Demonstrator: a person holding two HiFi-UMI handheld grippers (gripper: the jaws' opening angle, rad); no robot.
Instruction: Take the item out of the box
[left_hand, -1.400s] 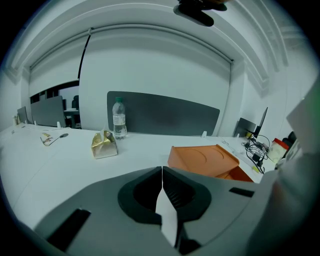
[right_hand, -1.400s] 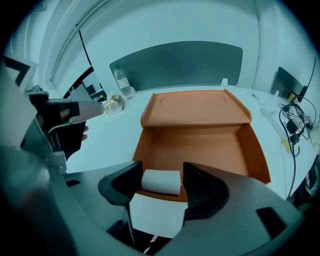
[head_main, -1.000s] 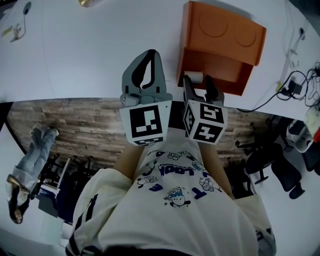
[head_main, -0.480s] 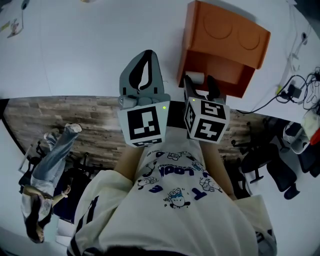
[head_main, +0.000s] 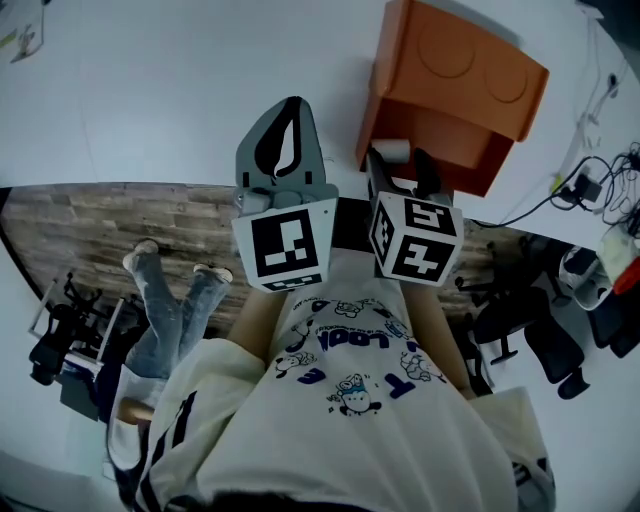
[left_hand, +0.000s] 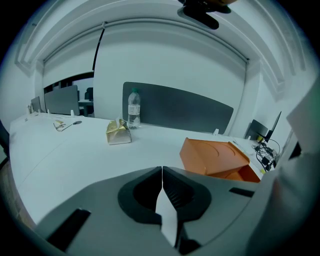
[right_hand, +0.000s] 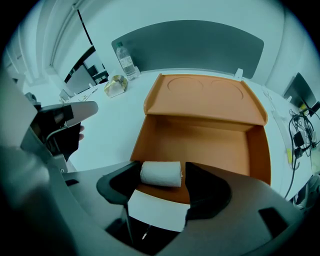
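Right gripper (right_hand: 161, 169) jaws just widened, loose around white roll (right_hand: 160, 174) at orange box's (right_hand: 200, 140) 6 o'clock; left gripper (left_hand: 161, 172) closed, empty. Roll likely soft, light: pinch ends gently.

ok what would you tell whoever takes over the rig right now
Left gripper: shut, empty, over the white table, left of the orange box.
Right gripper: open. Its jaws have just been opening, with the white roll between them, pads not clearly pressing.
Roll: lying on the floor of the open box, at its near edge.
Done: box open, right gripper lined up on the roll.
Left: close on the roll and lift it out.
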